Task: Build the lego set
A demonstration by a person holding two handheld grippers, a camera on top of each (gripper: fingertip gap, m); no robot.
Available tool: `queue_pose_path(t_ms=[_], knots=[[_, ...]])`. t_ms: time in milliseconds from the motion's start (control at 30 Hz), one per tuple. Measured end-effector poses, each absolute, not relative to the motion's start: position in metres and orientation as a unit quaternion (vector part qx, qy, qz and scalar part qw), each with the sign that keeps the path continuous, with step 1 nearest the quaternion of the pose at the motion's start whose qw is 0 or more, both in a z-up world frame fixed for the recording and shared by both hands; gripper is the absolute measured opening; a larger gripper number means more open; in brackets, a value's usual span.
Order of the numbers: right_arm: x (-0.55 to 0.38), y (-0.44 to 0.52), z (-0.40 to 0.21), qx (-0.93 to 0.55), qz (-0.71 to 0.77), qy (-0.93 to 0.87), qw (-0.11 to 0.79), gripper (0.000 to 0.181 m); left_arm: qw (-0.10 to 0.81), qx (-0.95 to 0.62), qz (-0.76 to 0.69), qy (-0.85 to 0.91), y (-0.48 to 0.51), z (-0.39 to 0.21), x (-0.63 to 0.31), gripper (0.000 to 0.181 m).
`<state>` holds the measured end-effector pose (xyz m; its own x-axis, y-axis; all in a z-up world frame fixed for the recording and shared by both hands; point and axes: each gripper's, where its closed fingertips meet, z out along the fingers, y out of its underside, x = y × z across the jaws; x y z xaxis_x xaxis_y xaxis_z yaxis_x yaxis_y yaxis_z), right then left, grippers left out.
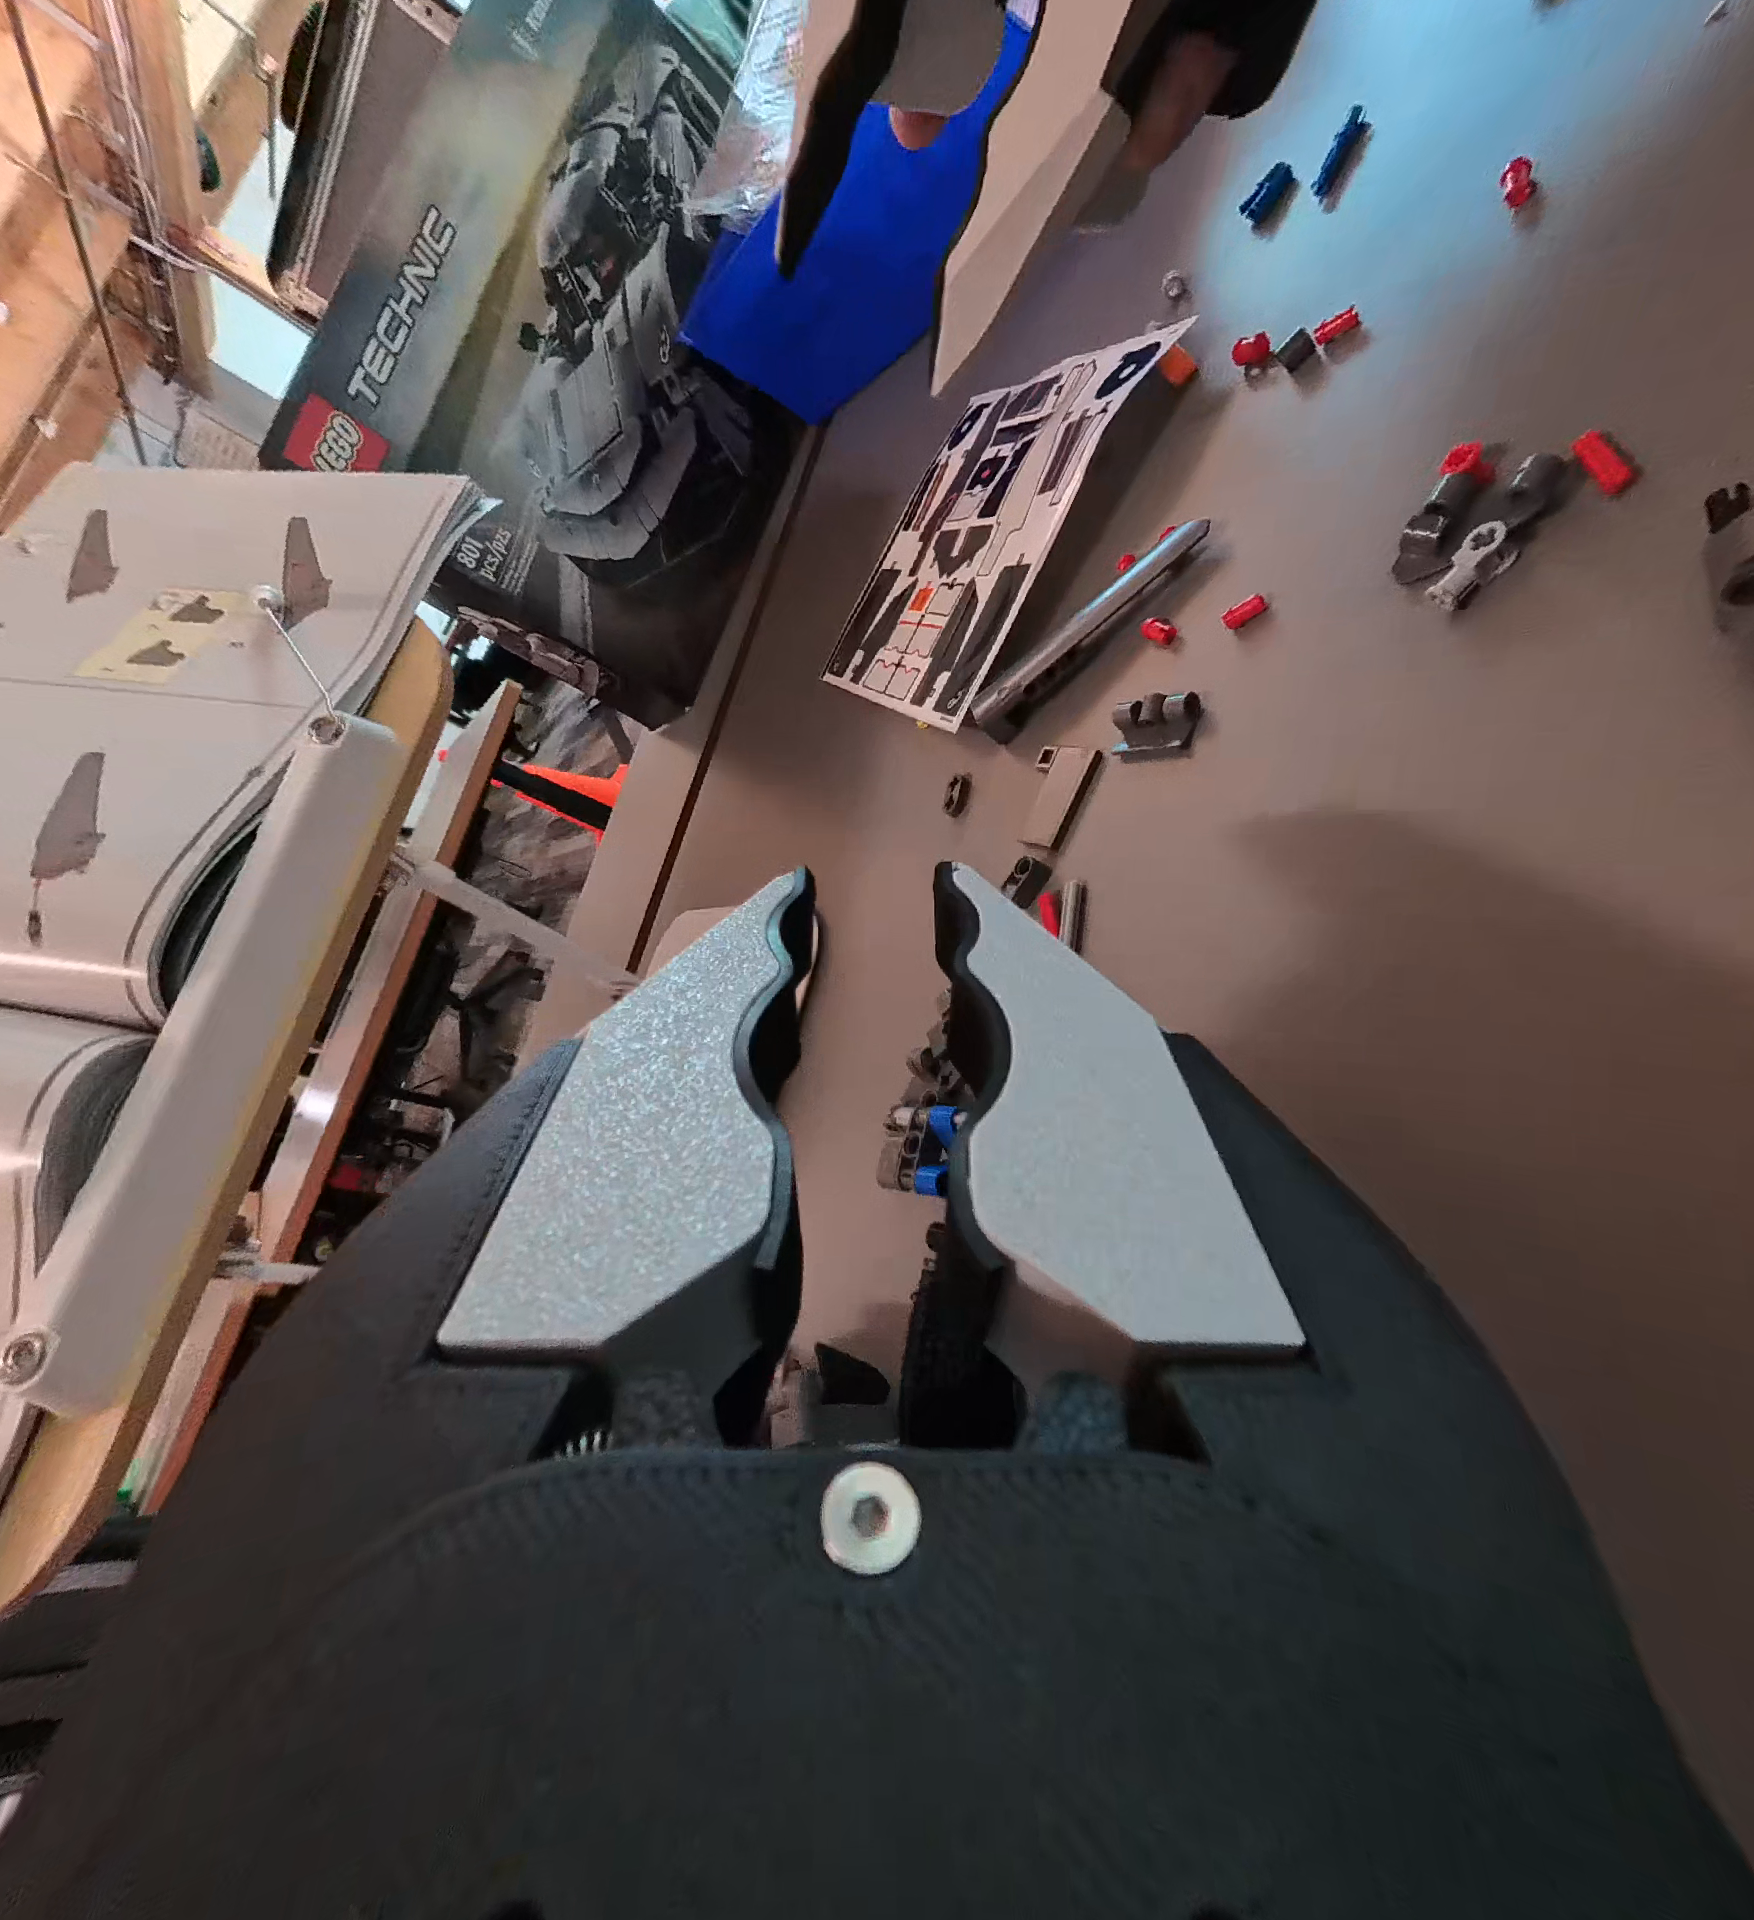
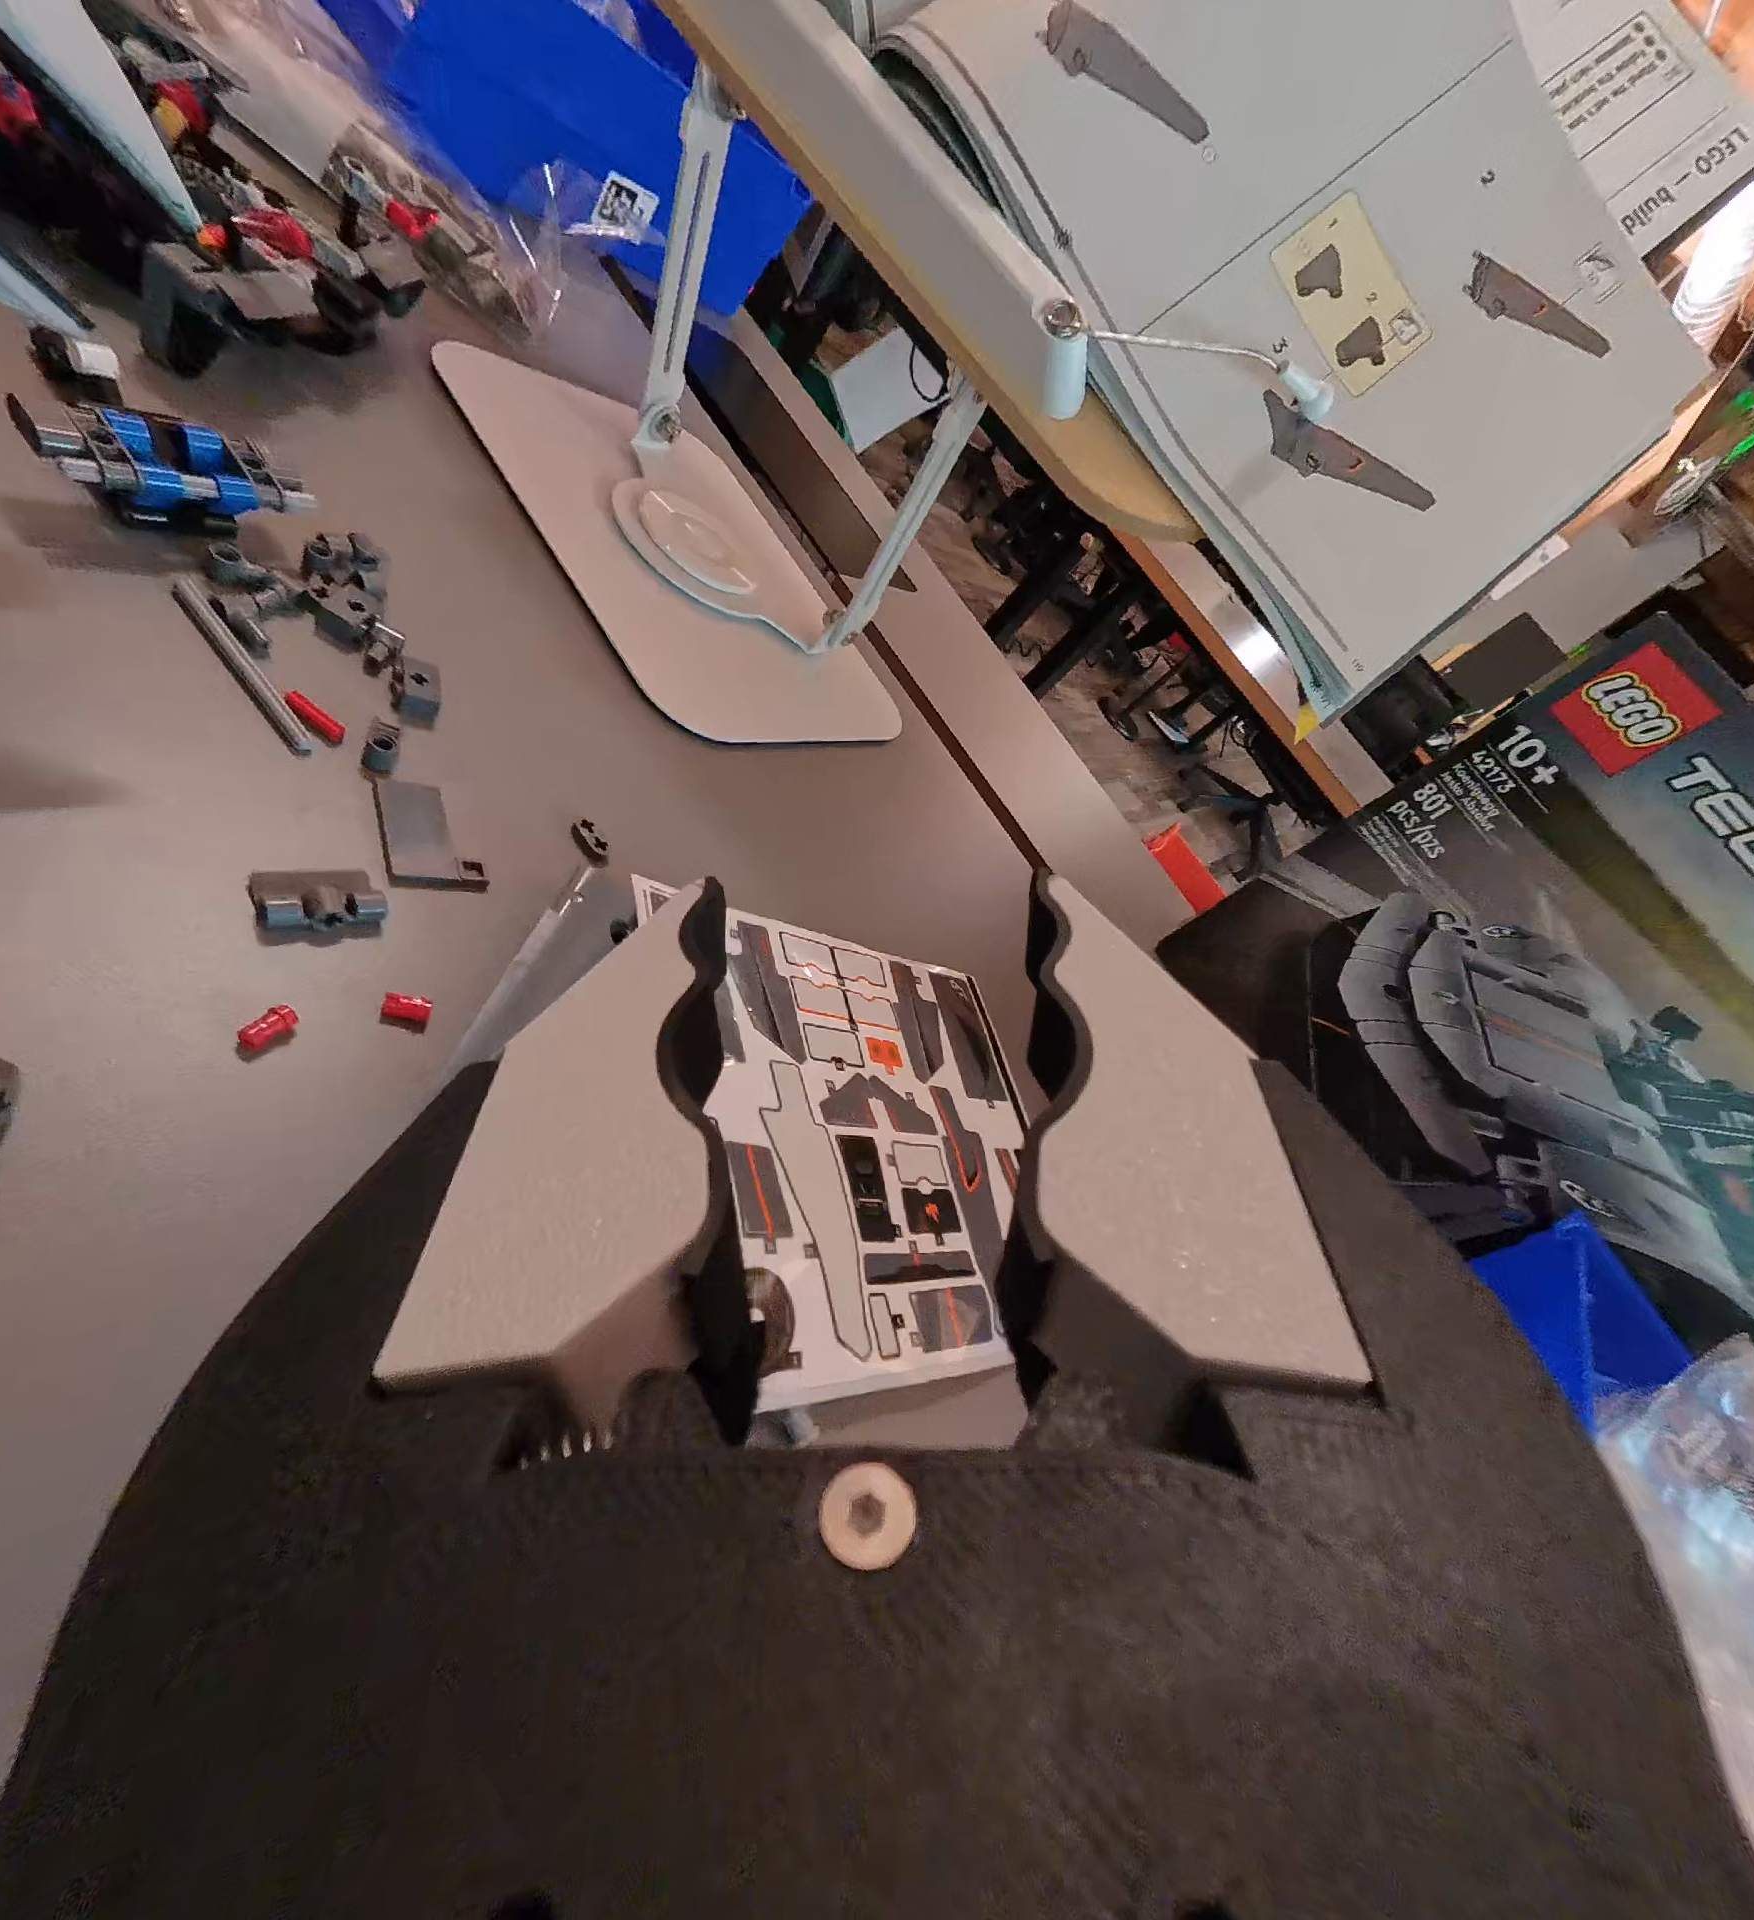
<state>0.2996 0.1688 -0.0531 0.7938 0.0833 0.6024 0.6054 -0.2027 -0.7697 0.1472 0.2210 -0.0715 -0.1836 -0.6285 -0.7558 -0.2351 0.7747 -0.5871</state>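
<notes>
Overhead, both tools empty: left tool narrowly parted above bare table, right tool wide over sticker sheet.

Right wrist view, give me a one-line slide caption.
Open right hand-held gripper poised over the sticker sheet, with loose Lego pieces scattered across the grey table.

My left gripper is hanging low over the table, rolled hard to one side, fingers pointing forward along the surface. Its jaws are standing apart with a narrow gap and nothing pinched at the tips. My right gripper is tilting down toward the table, jaws parted wider, gripping nothing. From the left wrist view, it is showing farther off, up top, fingers spread.
</notes>
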Motion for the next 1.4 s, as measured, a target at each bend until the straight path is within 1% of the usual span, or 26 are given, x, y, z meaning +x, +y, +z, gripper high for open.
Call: queue_pose_path(t_ms=[67,300,600,667,700,733,800,867,1033,1133,1300,1400], knots=[[0.302,0.169,-0.057,-0.747,-0.220,-0.226,0.585,0.057,0.581,-0.293,-0.176,0.738,0.223,-0.067,0.145,0.017],[0.308,0.168,-0.062,-0.752,-0.222,-0.211,0.583,0.059,0.589,-0.309,-0.165,0.729,0.227,-0.065,0.143,0.016],[0.316,0.166,-0.067,-0.757,-0.233,-0.199,0.577,0.059,0.567,-0.303,-0.182,0.744,0.209,-0.078,0.147,0.016],[0.319,0.166,-0.067,-0.758,-0.234,-0.195,0.577,0.059,0.548,-0.304,-0.198,0.754,0.200,-0.082,0.146,0.017],[0.320,0.166,-0.068,-0.759,-0.234,-0.192,0.576,0.058,0.524,-0.301,-0.221,0.765,0.189,-0.084,0.144,0.017],[0.321,0.165,-0.068,-0.760,-0.233,-0.191,0.576,0.058,0.491,-0.301,-0.257,0.776,0.175,-0.086,0.140,0.017],[0.322,0.165,-0.068,-0.760,-0.234,-0.188,0.576,0.058,0.407,-0.305,-0.332,0.794,0.145,-0.089,0.131,0.025],[0.322,0.165,-0.067,-0.760,-0.233,-0.187,0.577,0.058,0.364,-0.286,-0.367,0.807,0.122,-0.090,0.123,0.028],[0.326,0.163,-0.066,-0.760,-0.233,-0.182,0.579,0.058,0.354,-0.266,-0.360,0.821,0.103,-0.101,0.122,0.030],[0.328,0.161,-0.061,-0.757,-0.234,-0.173,0.585,0.058,0.319,-0.274,-0.344,0.840,0.097,-0.116,0.118,0.032],[0.332,0.161,-0.063,-0.762,-0.226,-0.162,0.585,0.057,0.318,-0.278,-0.289,0.859,0.099,-0.130,0.117,0.031],[0.331,0.162,-0.066,-0.765,-0.226,-0.166,0.580,0.057,0.308,-0.280,-0.280,0.865,0.099,-0.137,0.116,0.029]])
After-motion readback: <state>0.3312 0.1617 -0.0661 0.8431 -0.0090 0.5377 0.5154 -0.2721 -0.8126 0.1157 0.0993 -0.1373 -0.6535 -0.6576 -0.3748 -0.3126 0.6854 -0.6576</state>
